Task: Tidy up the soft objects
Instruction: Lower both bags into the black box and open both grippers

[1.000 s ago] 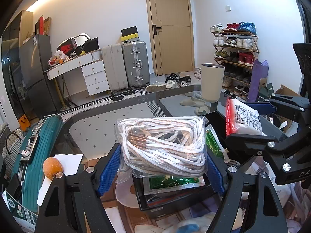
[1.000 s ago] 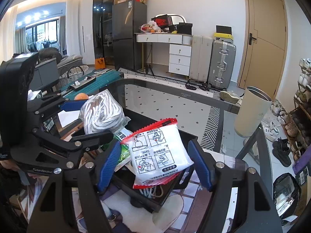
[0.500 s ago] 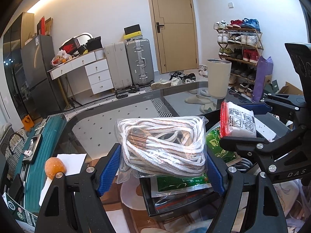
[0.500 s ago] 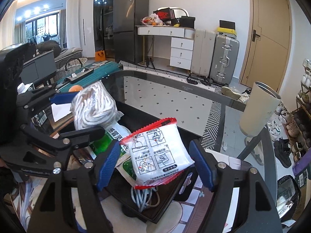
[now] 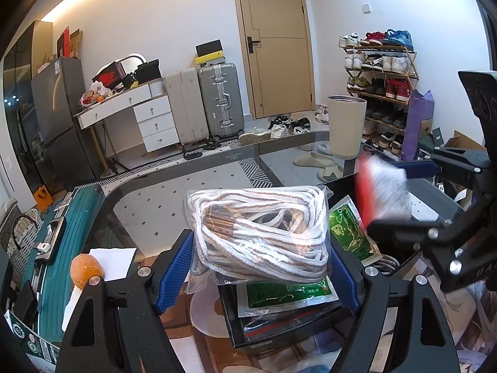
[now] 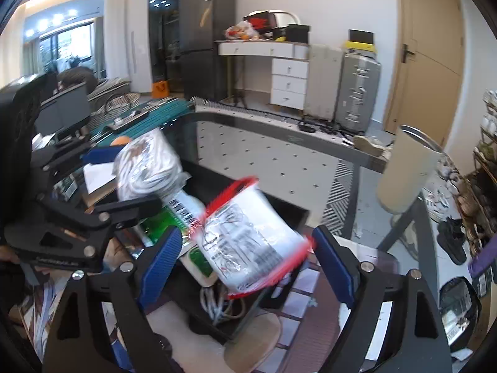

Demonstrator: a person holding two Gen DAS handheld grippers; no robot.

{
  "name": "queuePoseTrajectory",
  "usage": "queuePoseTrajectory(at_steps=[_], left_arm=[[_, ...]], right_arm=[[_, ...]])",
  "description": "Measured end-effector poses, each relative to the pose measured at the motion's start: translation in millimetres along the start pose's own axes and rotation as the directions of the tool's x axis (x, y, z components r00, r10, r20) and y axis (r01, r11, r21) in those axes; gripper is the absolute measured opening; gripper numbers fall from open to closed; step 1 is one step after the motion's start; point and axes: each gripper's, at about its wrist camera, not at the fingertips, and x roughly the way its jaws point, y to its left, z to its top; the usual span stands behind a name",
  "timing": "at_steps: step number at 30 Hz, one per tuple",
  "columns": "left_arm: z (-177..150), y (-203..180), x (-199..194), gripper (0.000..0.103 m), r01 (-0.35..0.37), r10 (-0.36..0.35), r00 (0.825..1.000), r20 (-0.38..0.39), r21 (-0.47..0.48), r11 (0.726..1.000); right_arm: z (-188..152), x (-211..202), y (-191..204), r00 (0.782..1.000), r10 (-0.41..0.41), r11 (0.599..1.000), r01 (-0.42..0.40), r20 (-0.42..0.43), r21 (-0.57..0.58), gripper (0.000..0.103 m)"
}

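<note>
A clear bag of white rope [image 5: 261,236] sits between the blue pads of my left gripper [image 5: 259,245], which is shut on it above a black box [image 5: 245,338]. Green packets [image 5: 348,233] lie in that box. To the right, my right gripper [image 5: 403,197] stands over the box. Its pads are spread slightly wider than the red-edged white packet [image 6: 248,236]. The packet is blurred and tilted between them, and a gap shows at the left pad of the right gripper [image 6: 247,248]. From this side the rope bag [image 6: 149,168] shows at left.
The box stands on a glass table [image 5: 217,161] and also holds grey cables [image 6: 217,304]. A beige cylinder bin [image 5: 346,127] is at the table's far right. A teal suitcase [image 5: 52,248], an orange ball [image 5: 85,269] and white paper lie to the left.
The right gripper's pads have parted a little, and the red-edged packet has tipped and dropped lower toward the box. The left gripper keeps its hold on the rope bag and has shifted only slightly.
</note>
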Motion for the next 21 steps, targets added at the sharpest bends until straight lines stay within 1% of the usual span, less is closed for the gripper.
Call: queuePoseTrajectory(at_steps=[2,4,6,9,11,14,16,18,21], left_arm=[[-1.5,2.9,-1.3,0.081,-0.001,0.001,1.000,-0.002,-0.006,1.000],[-2.0,4.5,-1.3,0.081,0.000,0.000,1.000,-0.005,-0.012,1.000],[-2.0,4.7,-1.0,0.081,0.005,-0.006,1.000,-0.009,-0.012,1.000],[-1.1,1.4,0.0,0.081,0.021,-0.021,1.000,-0.014,0.000,1.000],[0.2,-1.6,2.5,0.081,0.026,-0.026,0.999,-0.018,0.007,1.000],[2.2,-5.1,7.3,0.083,0.023,-0.023,0.999,-0.030,0.024,0.999],[4.3,-9.7,7.0,0.083,0.008,-0.006,0.999,-0.048,0.042,0.999],[6.4,-16.1,2.2,0.085,0.042,-0.040,0.998,-0.038,0.061,0.997],[5.3,-19.9,8.1,0.087,0.040,-0.035,0.997,-0.068,0.075,0.996]], right_arm=[[-0.3,3.0,4.6,0.999,0.032,0.999,-0.032,-0.010,-0.017,0.086],[-0.4,2.5,5.5,0.998,0.060,0.998,-0.060,-0.004,-0.010,0.086],[-0.3,4.0,5.8,0.999,0.037,0.999,-0.037,-0.009,-0.006,0.086],[-1.2,1.4,6.4,0.999,0.036,0.999,-0.036,-0.002,-0.006,0.086],[-2.5,-2.1,5.4,1.000,0.020,1.000,-0.020,-0.002,-0.009,0.086],[-3.5,-8.9,3.3,1.000,0.011,1.000,-0.010,0.007,-0.008,0.087],[-5.6,-13.6,2.3,1.000,0.001,1.000,-0.001,0.012,-0.005,0.087],[-5.7,-17.4,-0.1,1.000,-0.006,1.000,0.006,0.012,-0.001,0.087],[-8.9,-24.0,-1.4,1.000,-0.011,1.000,0.011,0.018,0.010,0.087]])
